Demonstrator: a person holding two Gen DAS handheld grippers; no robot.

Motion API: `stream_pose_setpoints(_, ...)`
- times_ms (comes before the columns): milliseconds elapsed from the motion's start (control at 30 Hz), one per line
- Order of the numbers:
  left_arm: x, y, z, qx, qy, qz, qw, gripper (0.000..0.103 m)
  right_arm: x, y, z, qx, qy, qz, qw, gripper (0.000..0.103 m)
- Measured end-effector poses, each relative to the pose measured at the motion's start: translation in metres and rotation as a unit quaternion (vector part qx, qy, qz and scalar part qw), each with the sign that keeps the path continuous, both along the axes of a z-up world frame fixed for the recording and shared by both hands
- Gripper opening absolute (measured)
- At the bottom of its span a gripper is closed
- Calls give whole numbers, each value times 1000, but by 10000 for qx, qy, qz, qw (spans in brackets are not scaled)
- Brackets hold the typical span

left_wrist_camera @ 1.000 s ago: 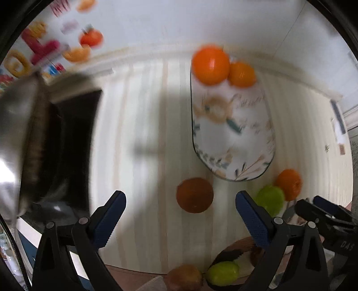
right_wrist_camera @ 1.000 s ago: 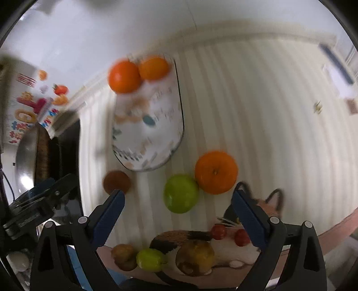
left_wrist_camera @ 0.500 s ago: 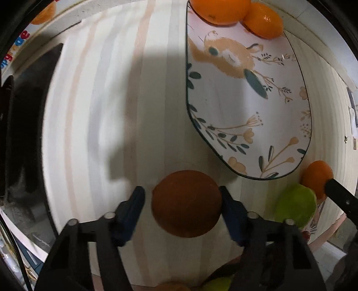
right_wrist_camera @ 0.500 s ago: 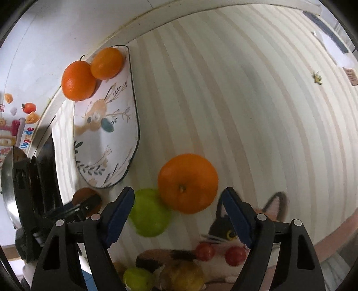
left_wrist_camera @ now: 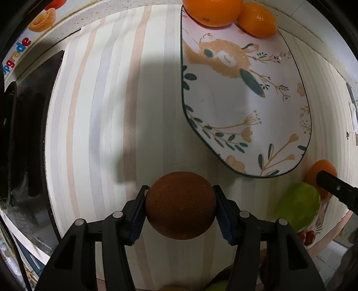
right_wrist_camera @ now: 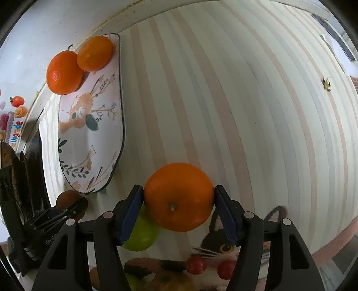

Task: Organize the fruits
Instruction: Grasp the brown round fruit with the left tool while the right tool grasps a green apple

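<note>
My left gripper (left_wrist_camera: 180, 210) is shut on a round brown fruit (left_wrist_camera: 180, 204) on the striped cloth, just left of and below the oval patterned plate (left_wrist_camera: 226, 107). Two oranges (left_wrist_camera: 212, 9) lie at the plate's far end. My right gripper (right_wrist_camera: 179, 207) is shut on a large orange (right_wrist_camera: 179, 197), to the right of the plate (right_wrist_camera: 89, 143). A green fruit (right_wrist_camera: 141, 235) lies beside and behind its left finger. The left gripper and the brown fruit (right_wrist_camera: 67, 198) show at the left of the right wrist view.
A cat-print mat (right_wrist_camera: 226, 248) with two small red fruits (right_wrist_camera: 197, 265) and other fruit lies at the near edge. A dark appliance (left_wrist_camera: 24, 125) and a coloured box (left_wrist_camera: 20, 47) stand at the left. The striped cloth (right_wrist_camera: 246, 112) stretches to the right.
Both grippers have moved down and forward and closed: the left on the brown fruit, the right on the large orange. The plate and its two oranges have stayed in place.
</note>
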State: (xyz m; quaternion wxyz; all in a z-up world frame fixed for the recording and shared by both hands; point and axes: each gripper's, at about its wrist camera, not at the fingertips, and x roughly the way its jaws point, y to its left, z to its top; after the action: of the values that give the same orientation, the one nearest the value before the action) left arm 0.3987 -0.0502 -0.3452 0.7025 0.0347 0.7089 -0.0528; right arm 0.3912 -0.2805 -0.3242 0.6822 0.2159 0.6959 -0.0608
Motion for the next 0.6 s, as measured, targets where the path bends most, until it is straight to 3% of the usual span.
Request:
stream_pose_setpoints(133,-10,5,4,10,-6,21,10000,53,-14,2,21,317,-320,-28,9990,69)
stream_pose_setpoints(333,-27,16,6,-134,72,121,9998,53,-25,25,17,846,-144,-15,9963,69)
stream_pose_setpoints(533,-38,31,-7,-358,293,397,9981,53,-18,54,5,762,-179,130,9968,68)
stream_pose_setpoints(600,-40,35,-7,-411,286,453,9977,53,-13,59,-3,711,-176,157,9972,62)
